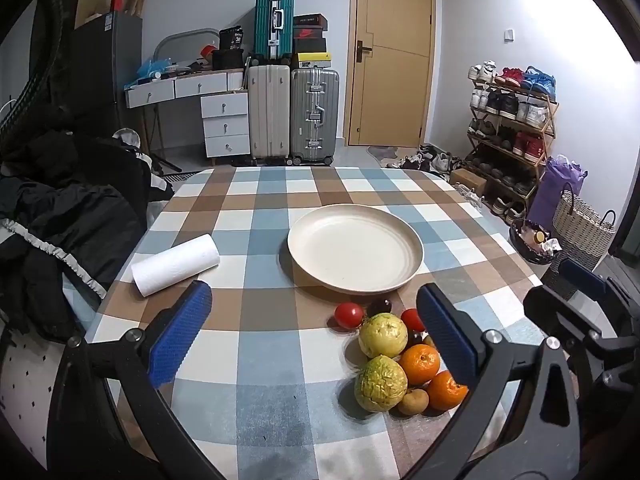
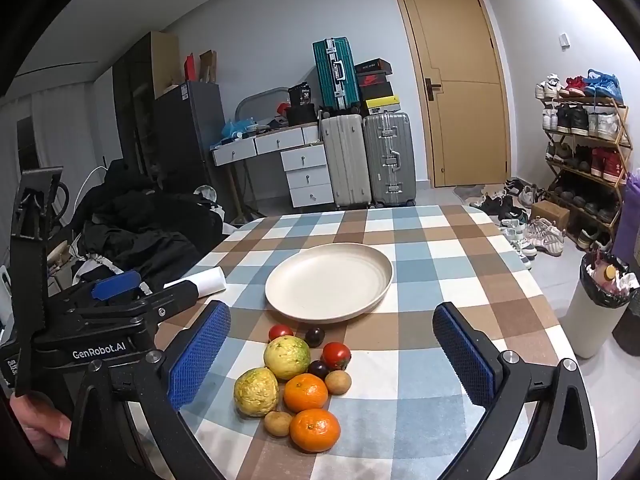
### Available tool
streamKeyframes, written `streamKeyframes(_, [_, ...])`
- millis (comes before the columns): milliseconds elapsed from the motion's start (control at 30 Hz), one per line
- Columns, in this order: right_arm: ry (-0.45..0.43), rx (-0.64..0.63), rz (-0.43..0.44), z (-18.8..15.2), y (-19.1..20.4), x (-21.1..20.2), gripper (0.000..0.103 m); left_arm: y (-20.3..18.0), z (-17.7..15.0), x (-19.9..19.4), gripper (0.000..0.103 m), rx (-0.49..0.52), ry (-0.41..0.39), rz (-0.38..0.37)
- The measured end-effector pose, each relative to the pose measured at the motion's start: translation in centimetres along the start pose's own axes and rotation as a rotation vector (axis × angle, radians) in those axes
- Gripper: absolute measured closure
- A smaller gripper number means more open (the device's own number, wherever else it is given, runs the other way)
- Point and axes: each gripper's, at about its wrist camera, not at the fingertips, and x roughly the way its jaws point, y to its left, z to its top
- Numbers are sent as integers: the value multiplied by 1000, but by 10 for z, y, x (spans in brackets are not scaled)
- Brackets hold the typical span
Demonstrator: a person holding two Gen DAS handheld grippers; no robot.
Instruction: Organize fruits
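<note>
Paper towel roll (image 1: 176, 264); suitcases (image 1: 294, 114); shoe rack (image 1: 512, 128).

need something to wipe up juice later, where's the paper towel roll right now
The paper towel roll lies on its side near the table's left edge, left of the empty plate; in the right wrist view it is partly hidden behind the left claw.

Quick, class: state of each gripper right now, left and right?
Left gripper: open, holding nothing, above the table.
Right gripper: open, holding nothing, fruit pile between its fingers in view.
</note>
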Motion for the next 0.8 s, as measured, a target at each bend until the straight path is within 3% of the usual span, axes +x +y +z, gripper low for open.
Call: streamKeyframes(800, [-2, -2, 2, -1, -1, 0, 0, 3, -7, 0, 1, -6, 6, 5])
